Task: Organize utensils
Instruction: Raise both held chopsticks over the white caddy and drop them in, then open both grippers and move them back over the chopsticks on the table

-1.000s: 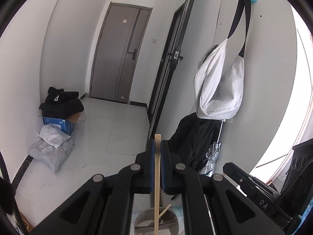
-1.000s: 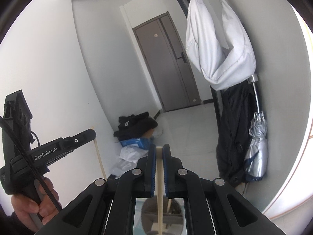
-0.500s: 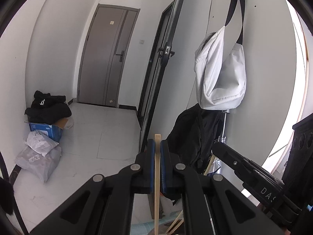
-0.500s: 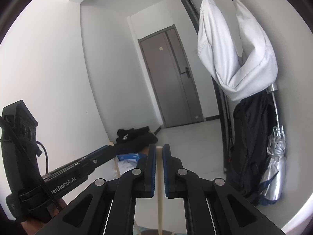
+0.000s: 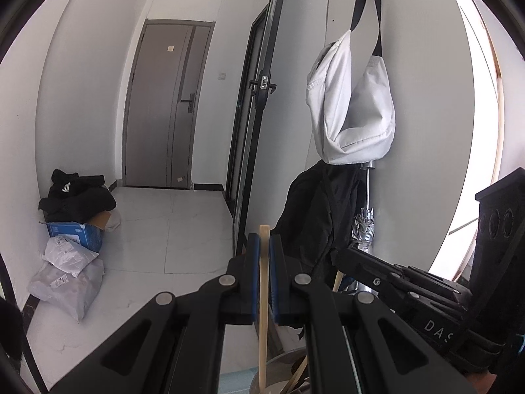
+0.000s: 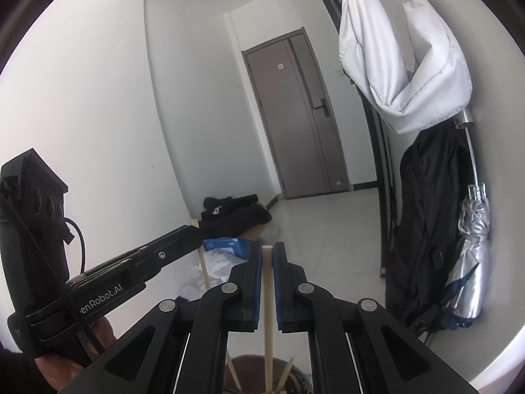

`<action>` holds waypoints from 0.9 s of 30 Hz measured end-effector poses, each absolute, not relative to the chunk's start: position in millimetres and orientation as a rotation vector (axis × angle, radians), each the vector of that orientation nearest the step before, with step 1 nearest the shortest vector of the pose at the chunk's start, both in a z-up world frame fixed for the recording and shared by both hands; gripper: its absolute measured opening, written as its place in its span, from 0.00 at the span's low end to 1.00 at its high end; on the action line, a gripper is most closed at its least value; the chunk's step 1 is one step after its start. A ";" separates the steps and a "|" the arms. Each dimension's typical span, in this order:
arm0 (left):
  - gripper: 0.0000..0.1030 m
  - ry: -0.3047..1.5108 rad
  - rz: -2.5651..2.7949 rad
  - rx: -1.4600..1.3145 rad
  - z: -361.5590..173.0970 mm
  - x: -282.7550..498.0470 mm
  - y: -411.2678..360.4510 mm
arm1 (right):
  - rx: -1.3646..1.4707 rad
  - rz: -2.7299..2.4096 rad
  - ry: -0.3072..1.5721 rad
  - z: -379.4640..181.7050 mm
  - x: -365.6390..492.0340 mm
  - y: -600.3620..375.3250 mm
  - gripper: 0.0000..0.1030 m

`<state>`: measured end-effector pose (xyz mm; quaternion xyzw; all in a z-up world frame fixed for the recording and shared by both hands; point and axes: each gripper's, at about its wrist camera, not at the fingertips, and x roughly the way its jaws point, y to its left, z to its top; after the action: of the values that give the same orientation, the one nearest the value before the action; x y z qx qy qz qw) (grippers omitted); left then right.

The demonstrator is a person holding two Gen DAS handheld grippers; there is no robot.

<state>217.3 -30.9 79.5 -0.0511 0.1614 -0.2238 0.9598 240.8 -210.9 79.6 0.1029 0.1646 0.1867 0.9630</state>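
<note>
My left gripper is shut on a pale wooden chopstick that hangs down into a round metal utensil holder at the bottom edge. My right gripper is shut on another wooden chopstick, which hangs over a dark round holder with more sticks in it. The right gripper shows in the left wrist view with its chopstick below it. The left gripper shows in the right wrist view, a hand around its handle.
Both cameras face a hallway with a grey door. A white bag, a black jacket and a silver folded umbrella hang on the right wall. Black clothes, a blue box and parcels lie on the floor at left.
Both grippers have tilted upward with their chopsticks still gripped. The holder has sunk toward the bottom edge of both views, and the two grippers now stand closer together.
</note>
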 end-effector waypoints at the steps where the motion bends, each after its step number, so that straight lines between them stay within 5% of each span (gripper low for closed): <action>1: 0.03 0.326 -0.445 -0.105 79.2 217.1 -30.1 | 0.206 0.381 0.341 77.2 239.7 -210.8 0.06; 20: 0.06 0.629 -0.489 -0.111 52.5 208.7 -27.7 | 0.170 0.497 0.562 45.2 220.2 -201.1 0.09; 22: 0.16 0.673 -0.463 -0.130 50.8 204.9 -24.3 | 0.165 0.512 0.609 39.4 213.6 -201.9 0.09; 24: 0.47 0.680 -0.407 -0.164 54.0 195.9 -16.5 | 0.155 0.496 0.616 37.9 201.5 -207.3 0.09; 27: 0.76 0.618 -0.289 -0.187 67.3 171.1 -3.9 | 0.178 0.461 0.602 41.2 177.6 -223.3 0.19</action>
<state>171.1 -3.9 67.3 -0.0914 0.3027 -0.1416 0.9381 177.6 -223.3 41.2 0.0869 0.2934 0.2249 0.9251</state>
